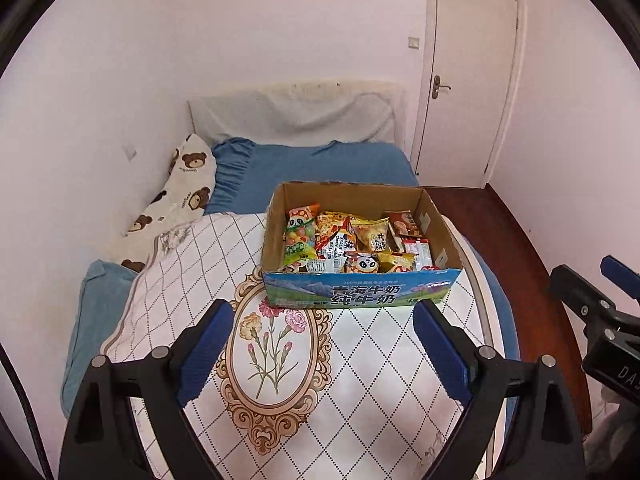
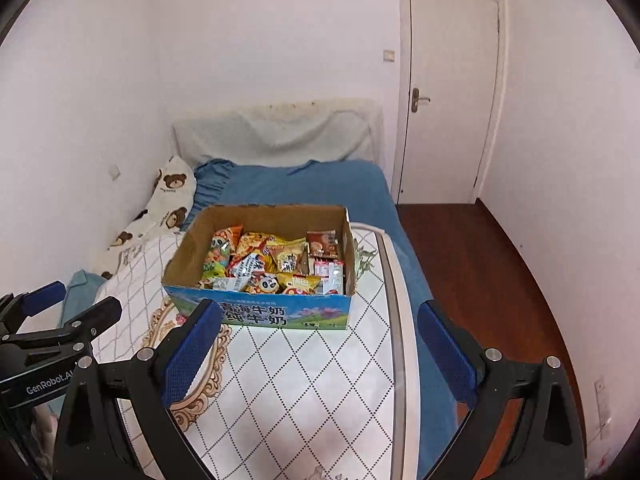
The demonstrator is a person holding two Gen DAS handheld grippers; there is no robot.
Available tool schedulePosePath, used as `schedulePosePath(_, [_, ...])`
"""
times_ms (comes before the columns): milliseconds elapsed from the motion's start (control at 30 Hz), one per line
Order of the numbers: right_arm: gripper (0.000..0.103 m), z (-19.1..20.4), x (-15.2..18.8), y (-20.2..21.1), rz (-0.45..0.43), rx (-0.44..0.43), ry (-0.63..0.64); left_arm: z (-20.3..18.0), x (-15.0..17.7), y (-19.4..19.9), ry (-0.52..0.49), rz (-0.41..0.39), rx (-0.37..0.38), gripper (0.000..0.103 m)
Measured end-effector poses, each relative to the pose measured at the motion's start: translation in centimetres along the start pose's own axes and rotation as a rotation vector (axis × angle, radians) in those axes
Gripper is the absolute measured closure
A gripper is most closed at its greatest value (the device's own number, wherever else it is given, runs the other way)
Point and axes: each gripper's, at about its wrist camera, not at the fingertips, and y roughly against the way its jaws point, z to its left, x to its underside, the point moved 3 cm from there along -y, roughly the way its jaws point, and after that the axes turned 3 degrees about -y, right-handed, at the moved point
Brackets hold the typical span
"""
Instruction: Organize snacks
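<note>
A cardboard box with a blue printed front panel sits on a white quilt with a diamond pattern, spread over the bed. The box is open at the top and packed with snack packets: yellow, orange and red wrappers, some with a panda face. Its near edge lies just beyond an ornate oval flower motif printed on the quilt.

The left tongs hover short of the box, spread wide and holding nothing. The right tongs hover beside them, likewise released and empty.

A bear-print pillow leans against the left wall. A closed white door stands behind the bed's far right corner, beside dark wooden floor.
</note>
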Motion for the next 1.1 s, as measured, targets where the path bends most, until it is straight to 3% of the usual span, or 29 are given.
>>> schedulePosePath(267, [0.002,0.3,0.2,2.9,-0.019,-0.023,0.000,-0.2,0.3,2.5,0.000,-0.029,0.004,0.011])
schedulePosePath(533, [0.001,0.2,0.6,3.3,-0.021,-0.033,-0.010,-0.1,0.3,2.2,0.015,-0.022,0.006,0.011])
schedulePosePath(633, [0.001,0.1,0.5,2.9,-0.024,-0.022,-0.016,-0.2,0.2,1.4,0.017,-0.014,0.034,0.011])
schedulePosePath(700, [0.000,0.0,0.5,2.3,-0.030,-0.027,-0.022,-0.1,0.0,0.8,0.023,-0.013,0.039,0.000])
schedulePosePath(1100, [0.000,-0.8,-0.4,-4.0,-0.004,0.040,-0.034,-0.1,-1.7,-5.1,0.020,0.010,-0.031,0.000])
